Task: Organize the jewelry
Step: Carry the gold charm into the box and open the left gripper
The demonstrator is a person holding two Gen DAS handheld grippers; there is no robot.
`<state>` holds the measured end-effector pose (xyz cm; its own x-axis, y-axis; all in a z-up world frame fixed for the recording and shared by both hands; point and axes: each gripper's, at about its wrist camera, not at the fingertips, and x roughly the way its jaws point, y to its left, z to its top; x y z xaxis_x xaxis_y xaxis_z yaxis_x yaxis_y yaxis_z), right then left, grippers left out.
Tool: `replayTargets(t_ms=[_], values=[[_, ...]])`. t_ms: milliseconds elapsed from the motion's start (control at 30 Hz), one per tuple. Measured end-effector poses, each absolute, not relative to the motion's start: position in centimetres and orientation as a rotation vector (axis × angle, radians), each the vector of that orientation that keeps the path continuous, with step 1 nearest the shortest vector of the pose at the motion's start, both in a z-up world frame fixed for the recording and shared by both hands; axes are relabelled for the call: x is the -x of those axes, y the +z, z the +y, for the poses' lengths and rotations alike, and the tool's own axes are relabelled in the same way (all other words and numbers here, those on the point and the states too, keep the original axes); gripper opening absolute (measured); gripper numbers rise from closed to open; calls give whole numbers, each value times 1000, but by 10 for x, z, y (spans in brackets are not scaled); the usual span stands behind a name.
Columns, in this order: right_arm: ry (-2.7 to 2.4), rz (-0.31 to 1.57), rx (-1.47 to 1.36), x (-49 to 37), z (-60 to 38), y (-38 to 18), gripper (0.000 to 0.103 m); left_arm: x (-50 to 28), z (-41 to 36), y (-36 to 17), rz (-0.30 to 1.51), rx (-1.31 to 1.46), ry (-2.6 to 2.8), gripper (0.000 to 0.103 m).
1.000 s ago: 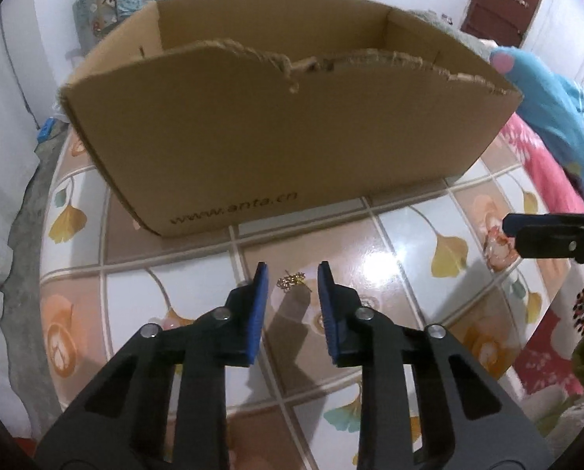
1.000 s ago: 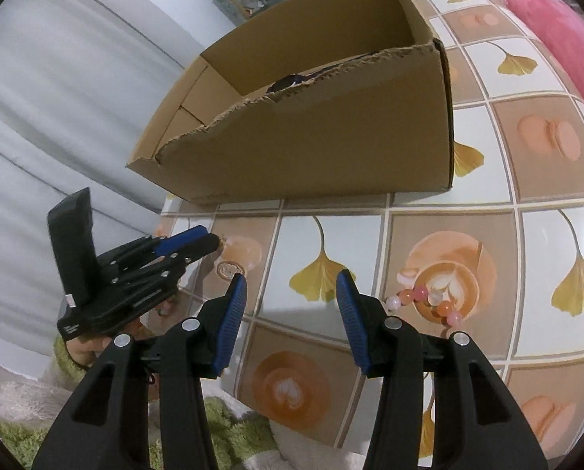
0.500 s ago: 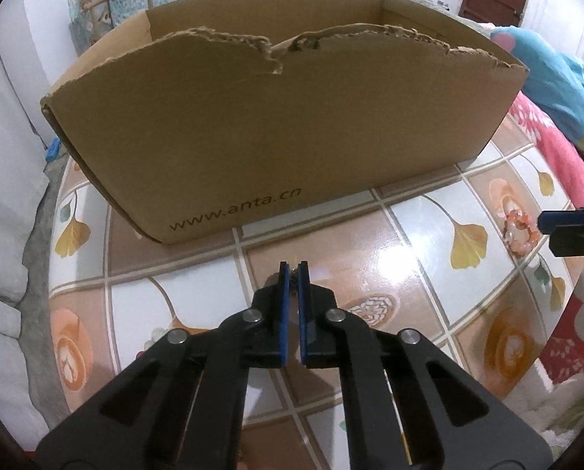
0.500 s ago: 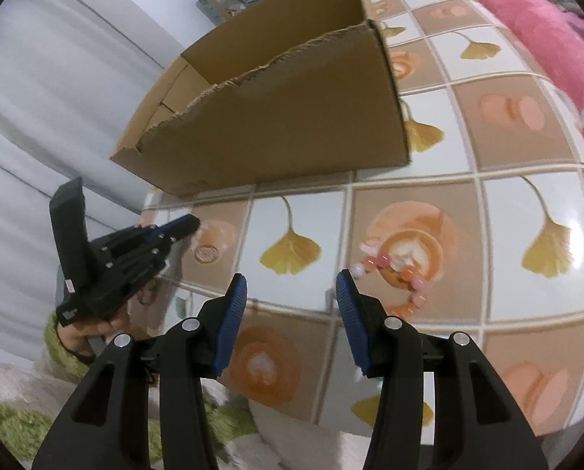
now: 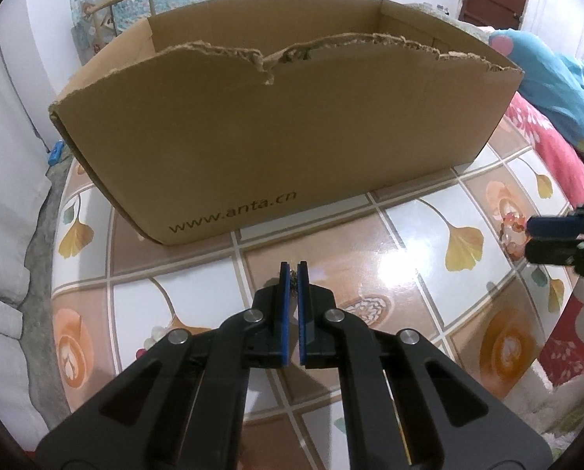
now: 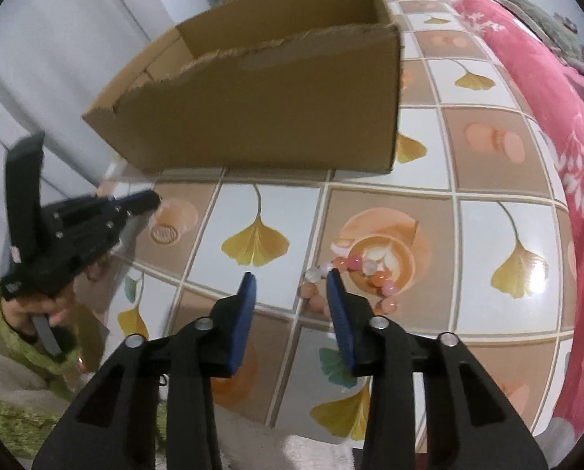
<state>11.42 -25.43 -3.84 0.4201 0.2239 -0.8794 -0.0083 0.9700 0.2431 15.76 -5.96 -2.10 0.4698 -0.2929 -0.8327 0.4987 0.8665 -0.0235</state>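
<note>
Left claw (image 5: 293, 270) pinched shut on small gold trinket (image 5: 292, 279) just before cardboard box (image 5: 276, 149) — ready for lifting in. Right claw (image 6: 290, 280) closing, nothing gripped — bead bracelet (image 6: 354, 274) beside its finger, right of box front.

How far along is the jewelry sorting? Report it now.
Done: nothing confirmed; the floor of the brown cardboard box is hidden. In hand: the left gripper is shut on a tiny metallic trinket. The right gripper is closing on the pink-and-orange beaded bracelet, not gripping yet. Left: both pieces go into the box.
</note>
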Motion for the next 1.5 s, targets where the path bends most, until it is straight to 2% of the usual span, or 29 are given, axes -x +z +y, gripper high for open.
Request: replayTargets(t_ms=[200, 300, 467, 733, 900, 1133, 1267, 1500], values=[[121, 1149, -177, -119, -248, -51, 21, -152, -52, -12, 944, -219, -489, 3], [105, 1148, -138, -119, -245, -53, 10, -149, -47, -6, 934, -212, -484, 3], [99, 1114, -149, -115, -249, -47, 10, -142, -41, 8, 906, -199, -476, 3], [145, 1002, -337, -107, -287, -11, 10, -133, -34, 53, 806, -156, -501, 3], [198, 905, -467, -109, -312, 22, 10, -138, -33, 91, 711, -128, -541, 3], [291, 749, -510, -121, -323, 81, 10, -162, -42, 132, 603, -181, -562, 3], [354, 686, -487, -140, -319, 106, 10, -194, -50, 132, 654, -199, -578, 3], [467, 744, -463, -208, -294, 108, 10, -271, -59, 75, 997, -186, -615, 3]])
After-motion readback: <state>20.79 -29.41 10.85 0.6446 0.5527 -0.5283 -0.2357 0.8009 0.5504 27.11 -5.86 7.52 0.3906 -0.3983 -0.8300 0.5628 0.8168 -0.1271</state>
